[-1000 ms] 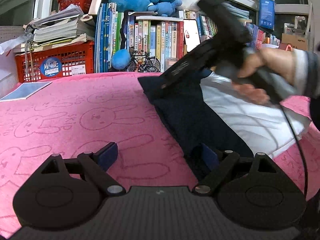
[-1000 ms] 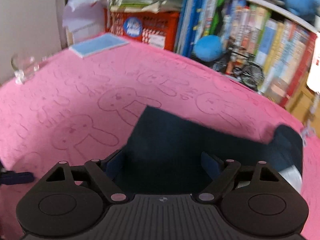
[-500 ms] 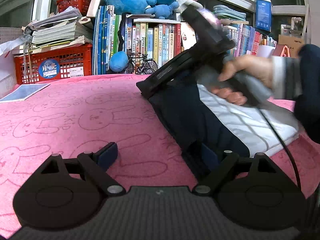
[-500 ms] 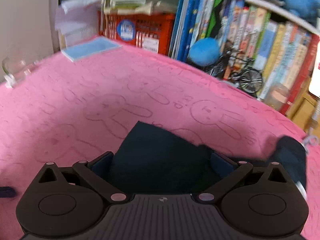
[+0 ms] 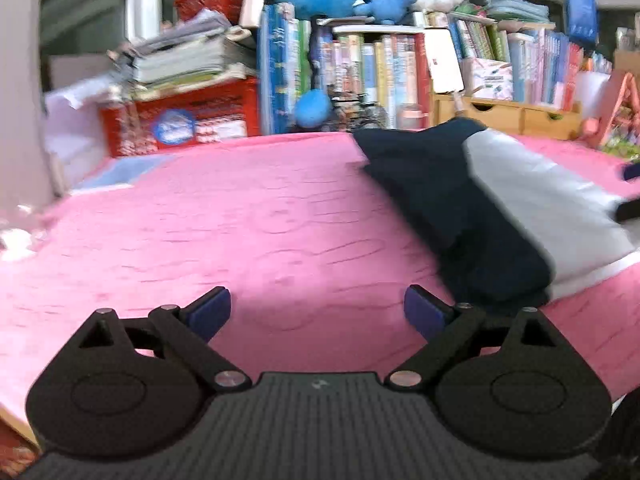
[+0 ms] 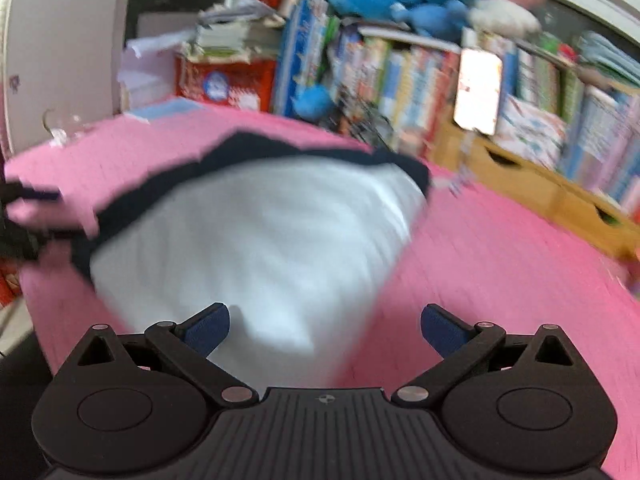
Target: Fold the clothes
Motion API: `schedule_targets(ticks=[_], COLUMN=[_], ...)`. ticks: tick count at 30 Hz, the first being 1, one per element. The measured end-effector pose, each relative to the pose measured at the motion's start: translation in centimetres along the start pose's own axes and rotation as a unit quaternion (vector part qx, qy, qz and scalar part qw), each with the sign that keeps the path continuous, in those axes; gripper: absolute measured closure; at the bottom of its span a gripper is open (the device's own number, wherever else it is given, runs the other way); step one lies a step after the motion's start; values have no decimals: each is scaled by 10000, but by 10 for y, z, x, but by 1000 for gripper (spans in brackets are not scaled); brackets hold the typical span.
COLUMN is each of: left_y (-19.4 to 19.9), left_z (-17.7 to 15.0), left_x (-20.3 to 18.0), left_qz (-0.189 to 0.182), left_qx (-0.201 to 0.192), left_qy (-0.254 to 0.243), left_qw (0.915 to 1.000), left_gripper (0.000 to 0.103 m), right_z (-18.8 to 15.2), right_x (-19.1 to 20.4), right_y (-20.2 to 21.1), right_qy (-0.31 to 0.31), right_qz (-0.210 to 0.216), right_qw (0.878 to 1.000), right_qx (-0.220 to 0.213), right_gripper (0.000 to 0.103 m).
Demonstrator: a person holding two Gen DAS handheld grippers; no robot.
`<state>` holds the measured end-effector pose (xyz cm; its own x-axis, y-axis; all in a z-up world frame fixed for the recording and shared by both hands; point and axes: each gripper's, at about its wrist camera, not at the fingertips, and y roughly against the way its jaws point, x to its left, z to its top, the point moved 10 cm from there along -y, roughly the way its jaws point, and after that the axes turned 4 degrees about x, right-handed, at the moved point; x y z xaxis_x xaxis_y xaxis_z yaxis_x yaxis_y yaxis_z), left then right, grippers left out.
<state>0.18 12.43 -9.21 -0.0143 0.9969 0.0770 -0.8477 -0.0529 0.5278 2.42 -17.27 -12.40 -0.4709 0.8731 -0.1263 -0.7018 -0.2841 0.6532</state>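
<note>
Both grippers — left gripper (image 5: 318,312) and right gripper (image 6: 325,326) — have withdrawn, jaws spread, empty; folded navy-and-white garment (image 5: 480,196) lies on pink blanket (image 5: 240,220).

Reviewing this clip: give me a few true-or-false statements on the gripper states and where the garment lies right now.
1. The left gripper is open and holds nothing. True.
2. The right gripper is shut on the garment. False: its jaws stand wide apart, gripping nothing.
3. The garment lies on the pink cloth. True.
4. The garment is all white. False: it is navy and white.
5. A red crate stands behind the pink cloth. True.
</note>
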Motion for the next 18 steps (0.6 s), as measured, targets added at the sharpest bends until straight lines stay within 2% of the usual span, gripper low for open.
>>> schedule_targets(ticks=[4,7,9,10,12,15,16,18], left_y=[25,39,35,30,14,-17,-24,-25], left_z=[20,39,44,46,43,25,17,11], left_x=[-16,-43,-62,-72,-83,-85,-82,-71], left_qz=[-497,-884,-1017,-1048,-870,-419,-324,-567], left_qx=[-306,-586,-623,-612,-450,78,219,275], left_qy=[160,62,-33,-78,-194,-443,-481,-112], left_qw=[9982,9943,9929,9926,9950,9981,9981,9979], left_gripper=[9,8,7,7,7,7,7,6], right_z=[-26,-33,-35,-35,-35,-36,-40,-47], right_x=[-1,6,12,13,12,4,-1,-13], right_y=[16,20,20,18,14,11,11,12], right_qy=[-565,-655,-658,-657,-707,-706,-601,-310], right_qz=[270,385,345,280,30,-253,-514,-1052], right_qw=[9980,9969,9968,9969,9968,9961,9958,9931], right_qx=[-109,-213,-289,-324,-368,-475,-457,-421], right_gripper=[0,0,0,0,0,0,0,0])
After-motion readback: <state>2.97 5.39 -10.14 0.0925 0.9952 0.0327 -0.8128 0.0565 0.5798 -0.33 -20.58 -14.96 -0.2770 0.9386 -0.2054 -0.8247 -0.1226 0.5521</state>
